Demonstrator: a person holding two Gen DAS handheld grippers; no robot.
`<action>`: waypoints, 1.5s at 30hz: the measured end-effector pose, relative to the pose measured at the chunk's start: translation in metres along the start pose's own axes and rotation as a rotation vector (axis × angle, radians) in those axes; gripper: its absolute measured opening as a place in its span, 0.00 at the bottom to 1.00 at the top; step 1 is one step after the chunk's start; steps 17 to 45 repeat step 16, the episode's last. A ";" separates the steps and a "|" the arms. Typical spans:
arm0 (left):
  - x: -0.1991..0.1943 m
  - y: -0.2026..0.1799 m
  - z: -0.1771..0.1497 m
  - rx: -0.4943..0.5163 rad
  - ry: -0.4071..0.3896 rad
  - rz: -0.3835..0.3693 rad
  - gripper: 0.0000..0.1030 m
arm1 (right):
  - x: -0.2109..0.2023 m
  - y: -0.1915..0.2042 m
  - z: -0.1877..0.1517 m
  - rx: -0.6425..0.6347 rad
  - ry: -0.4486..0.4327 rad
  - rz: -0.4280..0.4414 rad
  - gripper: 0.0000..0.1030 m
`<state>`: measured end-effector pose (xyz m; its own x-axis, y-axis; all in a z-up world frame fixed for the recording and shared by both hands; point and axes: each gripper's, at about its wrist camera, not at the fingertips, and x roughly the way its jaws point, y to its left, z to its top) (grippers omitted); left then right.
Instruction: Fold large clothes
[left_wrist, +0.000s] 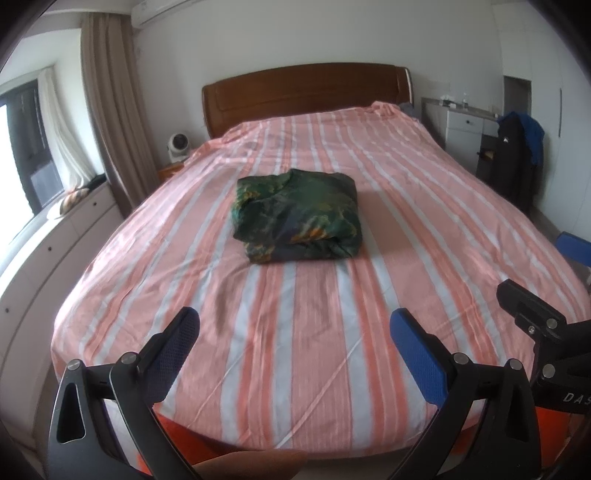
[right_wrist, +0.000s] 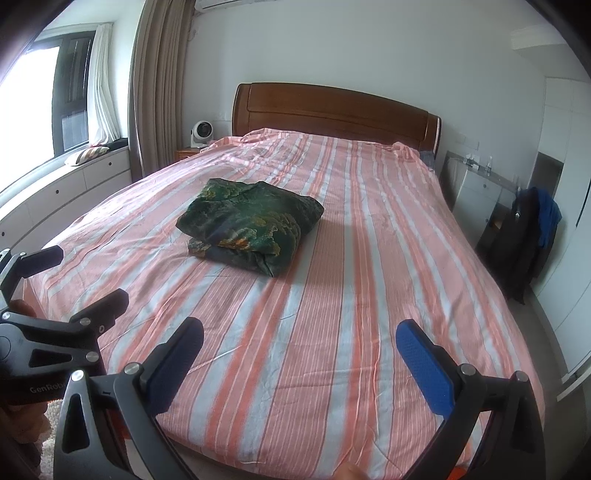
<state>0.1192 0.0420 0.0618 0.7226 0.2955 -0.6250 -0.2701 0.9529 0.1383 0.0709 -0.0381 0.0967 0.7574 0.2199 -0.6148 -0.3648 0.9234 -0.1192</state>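
A dark green patterned garment (left_wrist: 297, 216) lies folded into a compact bundle in the middle of the bed (left_wrist: 332, 314), also visible in the right wrist view as the garment (right_wrist: 251, 225). My left gripper (left_wrist: 295, 325) hovers over the foot of the bed, well short of the bundle, open with nothing between its blue-padded fingers. My right gripper (right_wrist: 301, 336) is open too, over the bed's foot, empty. The right gripper's body shows at the right edge of the left wrist view, and the left gripper (right_wrist: 55, 280) appears at the left in the right wrist view.
The bed carries a pink and white striped sheet (right_wrist: 369, 295) and a wooden headboard (left_wrist: 306, 88). A small white fan (left_wrist: 178, 144) sits on a bedside stand at left. White drawers (left_wrist: 463, 131) and a dark suitcase with clothes (left_wrist: 515, 158) stand at right. A window bench (left_wrist: 44, 251) runs along the left.
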 end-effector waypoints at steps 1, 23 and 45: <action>0.000 0.000 0.000 0.000 0.000 0.000 1.00 | 0.000 0.000 0.000 0.000 0.001 0.000 1.00; 0.002 0.002 -0.003 0.005 -0.010 0.039 1.00 | 0.007 -0.001 -0.001 0.001 0.019 -0.008 1.00; 0.002 0.002 -0.003 0.005 -0.010 0.039 1.00 | 0.007 -0.001 -0.001 0.001 0.019 -0.008 1.00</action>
